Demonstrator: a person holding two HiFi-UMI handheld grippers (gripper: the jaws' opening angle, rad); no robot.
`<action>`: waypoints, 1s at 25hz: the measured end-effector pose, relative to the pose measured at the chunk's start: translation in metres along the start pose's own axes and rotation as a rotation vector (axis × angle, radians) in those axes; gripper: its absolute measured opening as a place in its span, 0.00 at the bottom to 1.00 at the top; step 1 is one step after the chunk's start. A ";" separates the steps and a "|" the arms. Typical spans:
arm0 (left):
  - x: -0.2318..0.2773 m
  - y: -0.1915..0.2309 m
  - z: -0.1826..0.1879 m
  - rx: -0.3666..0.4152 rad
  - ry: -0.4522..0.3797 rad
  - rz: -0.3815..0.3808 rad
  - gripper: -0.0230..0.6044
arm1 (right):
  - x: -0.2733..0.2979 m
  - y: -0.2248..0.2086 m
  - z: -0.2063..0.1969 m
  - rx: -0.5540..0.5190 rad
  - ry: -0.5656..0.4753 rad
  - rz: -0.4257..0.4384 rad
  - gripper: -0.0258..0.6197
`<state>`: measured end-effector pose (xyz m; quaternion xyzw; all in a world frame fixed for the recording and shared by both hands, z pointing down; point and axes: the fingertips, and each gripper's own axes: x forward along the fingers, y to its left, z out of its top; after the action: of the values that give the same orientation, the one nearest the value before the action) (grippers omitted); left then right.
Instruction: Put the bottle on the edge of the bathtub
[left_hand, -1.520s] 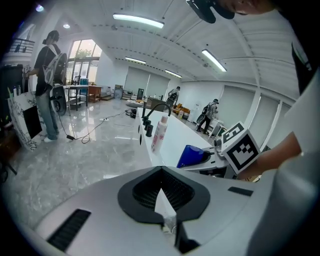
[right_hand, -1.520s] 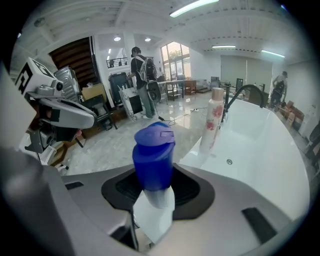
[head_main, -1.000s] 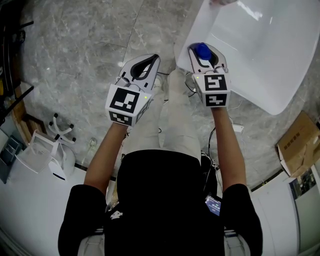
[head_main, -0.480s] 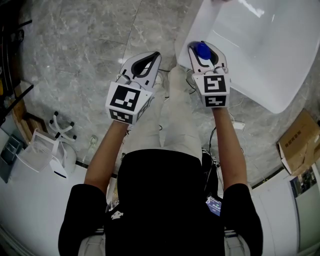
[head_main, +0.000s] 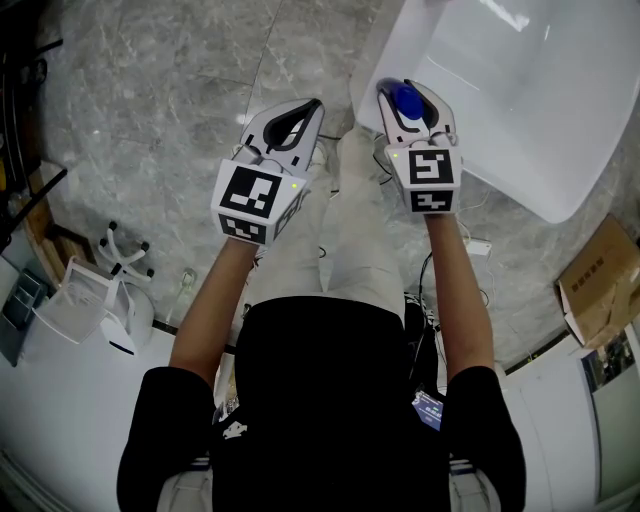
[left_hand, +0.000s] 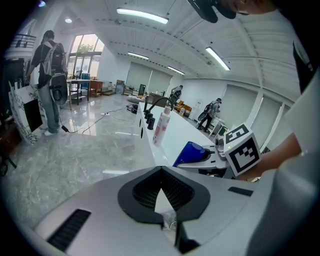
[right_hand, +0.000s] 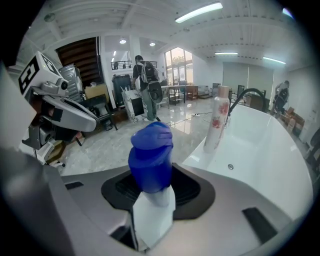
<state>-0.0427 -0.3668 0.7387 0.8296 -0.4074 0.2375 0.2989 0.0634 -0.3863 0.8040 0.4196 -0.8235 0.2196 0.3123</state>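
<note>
A white bottle with a blue cap (head_main: 405, 103) stands upright between the jaws of my right gripper (head_main: 407, 90), which is shut on its body (right_hand: 150, 210). The gripper holds it over the near corner of the white bathtub (head_main: 480, 175), above the rim. In the right gripper view the blue cap (right_hand: 151, 155) rises from the jaws, with the tub basin (right_hand: 260, 150) beyond on the right. My left gripper (head_main: 312, 107) hangs over the grey floor left of the tub, shut and empty, its tips meeting (left_hand: 161, 169).
A pink-and-white bottle (right_hand: 219, 117) stands on the tub's rim beside a black faucet (right_hand: 247, 95). A white chair base (head_main: 115, 260) and rack (head_main: 85, 305) lie at the left, a cardboard box (head_main: 600, 285) at the right. A person with a backpack (left_hand: 50, 80) stands far off.
Both grippers have crept slightly forward. The right gripper's hold on the bottle is unchanged.
</note>
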 end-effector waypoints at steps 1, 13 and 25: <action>0.000 0.000 0.000 0.000 -0.001 -0.001 0.06 | 0.000 0.000 0.000 0.001 0.000 -0.002 0.30; -0.005 -0.002 -0.005 0.006 0.005 -0.005 0.06 | -0.005 0.005 -0.005 0.008 -0.006 -0.020 0.30; -0.005 -0.004 -0.011 0.001 0.008 -0.008 0.06 | -0.003 0.009 -0.008 0.035 -0.015 -0.006 0.30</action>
<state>-0.0443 -0.3545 0.7422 0.8305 -0.4027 0.2400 0.3009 0.0599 -0.3744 0.8065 0.4293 -0.8206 0.2299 0.2992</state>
